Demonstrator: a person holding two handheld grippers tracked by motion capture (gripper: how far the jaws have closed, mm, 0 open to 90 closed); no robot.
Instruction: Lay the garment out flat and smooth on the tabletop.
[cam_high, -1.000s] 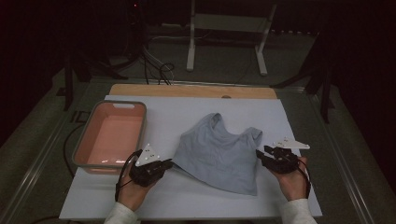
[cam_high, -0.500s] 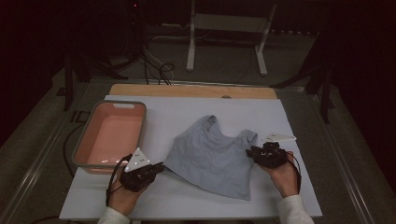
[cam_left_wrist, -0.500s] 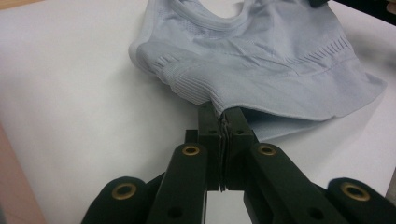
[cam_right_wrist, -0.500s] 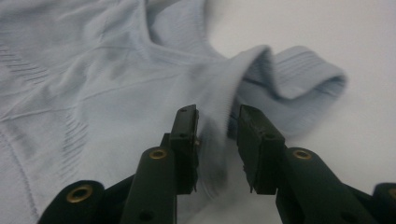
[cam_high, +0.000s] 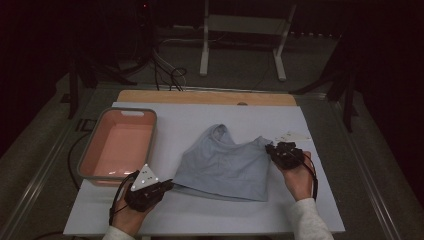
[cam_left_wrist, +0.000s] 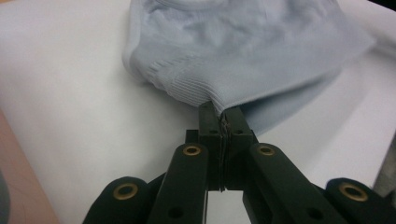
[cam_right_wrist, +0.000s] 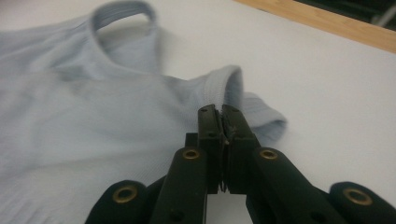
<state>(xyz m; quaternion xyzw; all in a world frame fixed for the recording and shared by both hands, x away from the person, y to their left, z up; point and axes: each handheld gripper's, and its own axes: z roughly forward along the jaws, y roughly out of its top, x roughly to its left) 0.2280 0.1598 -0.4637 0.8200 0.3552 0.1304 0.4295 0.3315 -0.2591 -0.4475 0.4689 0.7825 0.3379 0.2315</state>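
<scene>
both grippers, left (cam_high: 167, 184) and right (cam_high: 270, 148), clamp the pale blue top (cam_high: 225, 162); the right has just closed; lifting evenly should keep it flat.

Legible text, labels, brands, numbers, signs: none readable on the garment (cam_high: 222, 165), the basin (cam_high: 90, 152) or the worktop (cam_high: 210, 215).
</scene>
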